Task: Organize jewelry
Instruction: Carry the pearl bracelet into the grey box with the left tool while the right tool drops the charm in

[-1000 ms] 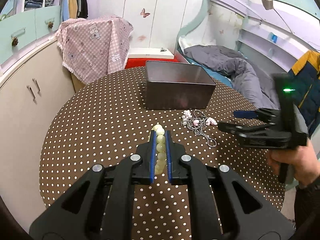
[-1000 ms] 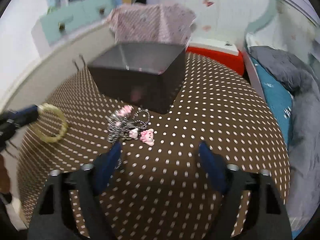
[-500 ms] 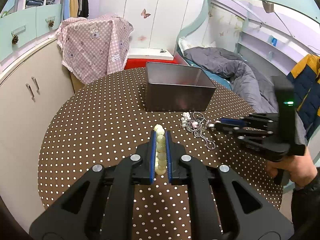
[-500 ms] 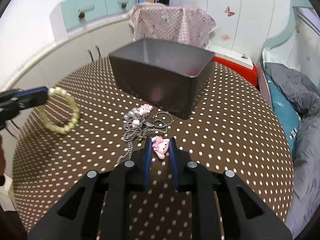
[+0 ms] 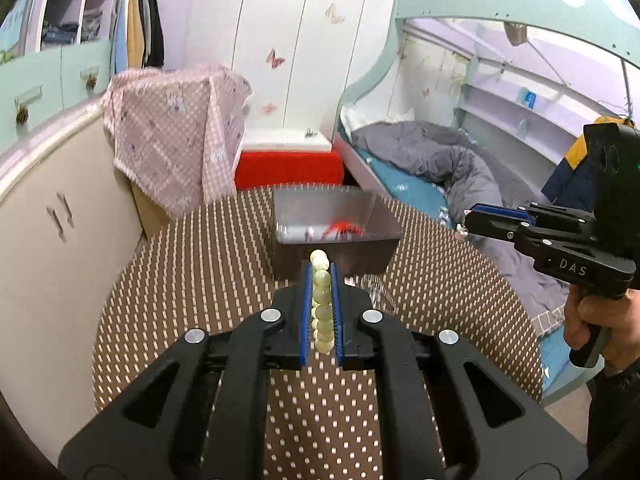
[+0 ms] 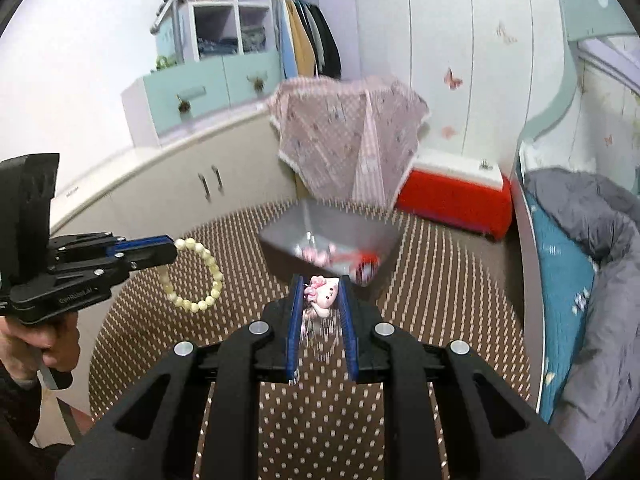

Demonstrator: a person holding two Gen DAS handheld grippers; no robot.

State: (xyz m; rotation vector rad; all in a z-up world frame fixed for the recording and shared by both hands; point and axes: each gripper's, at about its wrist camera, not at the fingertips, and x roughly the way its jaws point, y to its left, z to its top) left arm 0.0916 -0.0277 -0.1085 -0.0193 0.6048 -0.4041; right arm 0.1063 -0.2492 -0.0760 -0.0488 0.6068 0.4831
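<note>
My left gripper (image 5: pixel 320 276) is shut on a pale green bead bracelet (image 5: pixel 321 304), held above the polka-dot table; the bracelet hangs as a ring in the right wrist view (image 6: pixel 200 276). My right gripper (image 6: pixel 320 286) is shut on a pink cat charm (image 6: pixel 322 292) with a silver chain (image 6: pixel 320 332) dangling below it. Both are lifted in front of a dark metal box (image 5: pixel 332 236) that is open at the top, with red and pink items inside (image 6: pixel 340 258). The right gripper also shows at the right in the left wrist view (image 5: pixel 470 220).
The round brown polka-dot table (image 5: pixel 200 288) carries the box. A cream cabinet (image 5: pixel 60 216) stands at the left, a chair draped in pink cloth (image 5: pixel 176 136) and a red-and-white box (image 5: pixel 288 164) behind, and a bed with a grey quilt (image 5: pixel 432 160) at the right.
Both grippers have risen and moved toward the box. The right gripper closed on the pink charm and lifted the chain off the table.
</note>
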